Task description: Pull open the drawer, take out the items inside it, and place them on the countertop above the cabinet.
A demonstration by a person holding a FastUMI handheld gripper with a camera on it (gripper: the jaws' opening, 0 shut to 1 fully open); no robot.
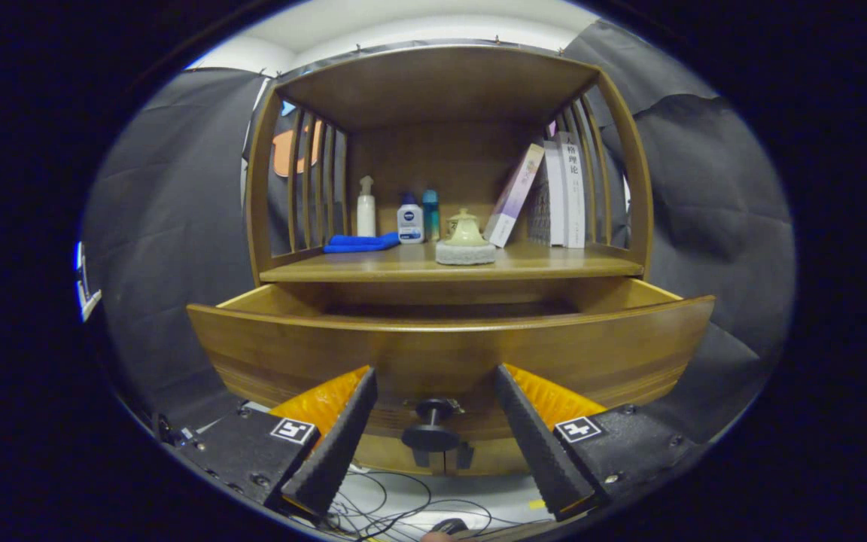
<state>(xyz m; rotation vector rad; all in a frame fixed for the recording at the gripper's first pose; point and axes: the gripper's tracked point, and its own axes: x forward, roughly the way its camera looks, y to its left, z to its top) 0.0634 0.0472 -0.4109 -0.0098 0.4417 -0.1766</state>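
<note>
Though drawer [448, 350] out: gripper [437, 380] spread wide, astride knob [431, 430], untouching.

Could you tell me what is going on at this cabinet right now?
A person is holding the tongs in front of a wooden cabinet. The drawer is pulled out, and the tongs are open, with the drawer's knob between the two fingers, neither pressing on it. The drawer's contents are hidden from here. Bottles, a blue cloth and books sit on the countertop.
</note>
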